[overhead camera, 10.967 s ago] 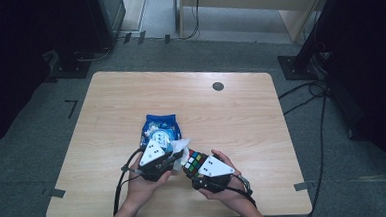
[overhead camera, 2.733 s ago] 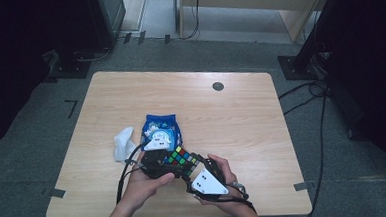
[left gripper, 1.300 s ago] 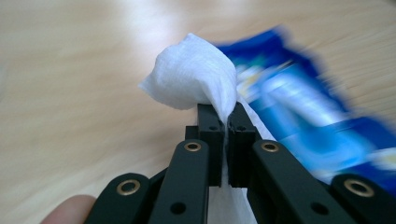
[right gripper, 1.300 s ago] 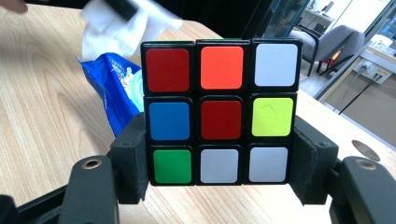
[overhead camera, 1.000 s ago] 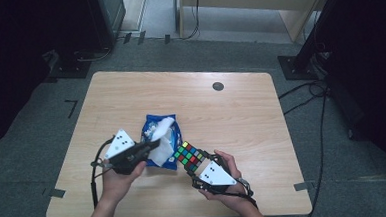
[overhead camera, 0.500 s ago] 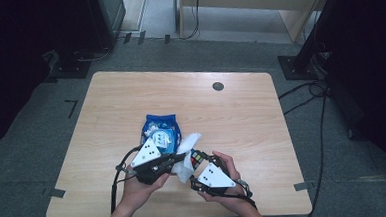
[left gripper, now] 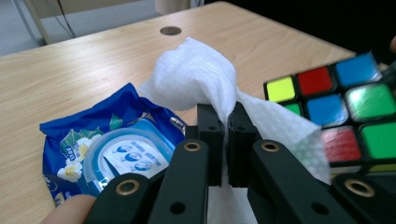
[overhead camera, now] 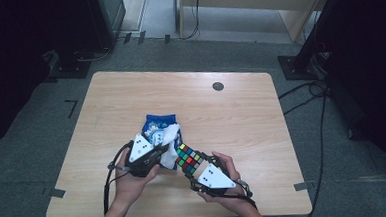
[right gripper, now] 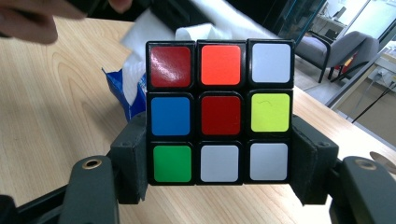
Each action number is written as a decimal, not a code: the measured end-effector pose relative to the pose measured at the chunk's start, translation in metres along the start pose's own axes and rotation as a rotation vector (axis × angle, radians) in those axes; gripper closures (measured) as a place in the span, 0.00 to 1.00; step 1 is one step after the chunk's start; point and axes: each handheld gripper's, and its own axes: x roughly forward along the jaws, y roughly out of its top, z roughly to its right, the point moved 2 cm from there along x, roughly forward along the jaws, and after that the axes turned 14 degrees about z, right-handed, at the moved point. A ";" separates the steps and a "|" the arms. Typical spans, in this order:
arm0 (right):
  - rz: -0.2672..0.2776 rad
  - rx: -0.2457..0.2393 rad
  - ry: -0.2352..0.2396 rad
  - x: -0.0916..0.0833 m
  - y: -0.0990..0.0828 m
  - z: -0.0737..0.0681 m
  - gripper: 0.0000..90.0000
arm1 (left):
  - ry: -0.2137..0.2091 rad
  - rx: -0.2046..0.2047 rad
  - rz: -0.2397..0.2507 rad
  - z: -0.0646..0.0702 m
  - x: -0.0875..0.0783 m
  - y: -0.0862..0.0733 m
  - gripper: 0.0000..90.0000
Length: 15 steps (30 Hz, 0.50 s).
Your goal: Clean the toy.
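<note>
Desk point(overhead camera: 131, 106): light wood top, rounded corners, standing on grey carpeted floor point(overhead camera: 43, 161). A small dark round cable hole point(overhead camera: 218, 86) sits right of centre toward the upper edge. A blue wet-wipe packet point(overhead camera: 154, 132) lies flat on the wood at centre frame, slightly left, its pale round lid facing up. Bits of tape mark the floor point(overhead camera: 56, 192) at lower left

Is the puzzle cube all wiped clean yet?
Not yet, it seems. Done: a white wipe is out of the blue pack, pinched in the left gripper. In hand: the right gripper clamps the cube, with the wipe right beside it. Left: rubbing its faces, probably.
</note>
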 end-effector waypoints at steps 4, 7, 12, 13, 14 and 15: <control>0.002 0.002 0.004 0.001 0.000 -0.001 0.38 | -0.175 -0.044 0.082 0.022 -0.006 0.014 0.97; 0.001 -0.006 0.010 0.001 0.000 -0.003 0.38 | -0.247 -0.026 0.096 0.038 -0.005 0.019 0.97; 0.005 -0.010 0.011 0.000 0.002 -0.003 0.38 | -0.223 -0.038 0.056 0.038 0.003 0.008 0.97; 0.001 -0.016 0.010 0.000 0.001 -0.004 0.38 | -0.219 -0.036 0.054 0.037 0.004 0.008 0.97; -0.001 -0.015 0.011 0.000 0.001 -0.004 0.38 | -0.208 -0.022 0.054 0.037 0.004 0.007 0.97; 0.001 -0.015 0.011 0.000 0.001 -0.004 0.38 | -0.200 -0.014 0.056 0.037 0.004 0.007 0.97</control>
